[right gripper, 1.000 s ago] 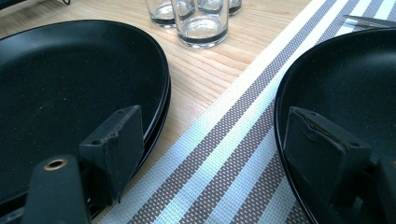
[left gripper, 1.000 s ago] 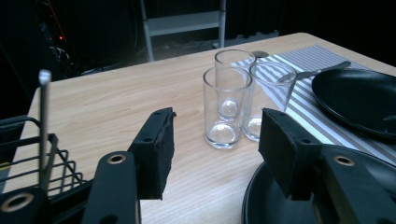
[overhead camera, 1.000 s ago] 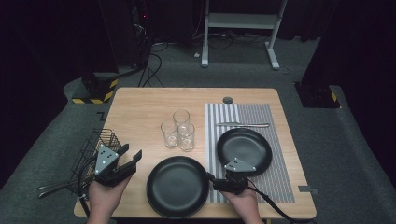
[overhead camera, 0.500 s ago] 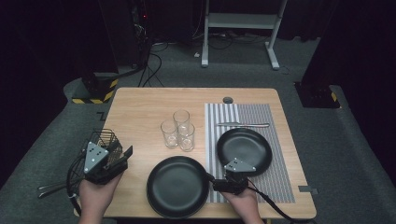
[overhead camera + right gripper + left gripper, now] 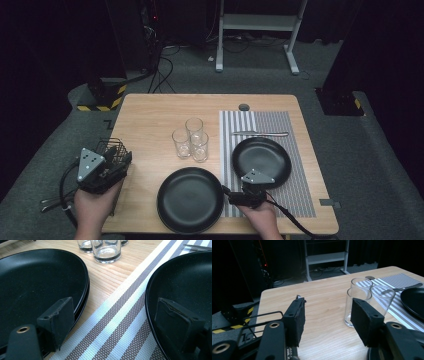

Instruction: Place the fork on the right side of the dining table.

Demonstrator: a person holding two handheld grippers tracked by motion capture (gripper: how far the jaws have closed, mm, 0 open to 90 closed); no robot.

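Observation:
My left gripper (image 5: pixel 120 159) hangs open and empty over a black wire basket (image 5: pixel 114 146) at the table's left edge. In the left gripper view its jaws (image 5: pixel 327 322) frame bare wood, with three clear glasses (image 5: pixel 359 302) beyond. My right gripper (image 5: pixel 237 189) rests low at the front, between a large black plate (image 5: pixel 190 200) and a smaller black plate (image 5: pixel 261 161). Its jaws have just been opening. In the right gripper view the gripper (image 5: pixel 120 327) stands wide apart over the striped placemat (image 5: pixel 117 315), one jaw above each plate rim, gripping nothing.
Three glasses (image 5: pixel 191 139) stand together mid-table. A metal utensil (image 5: pixel 260 133) lies on the placemat (image 5: pixel 300 200) behind the smaller plate. A round grommet (image 5: pixel 244 107) sits near the far edge. Bare wood stretches across the far left of the table (image 5: pixel 150 115).
My left gripper has drawn left and upward, away from the large plate, to a spot over the wire basket. The right hand has stayed put.

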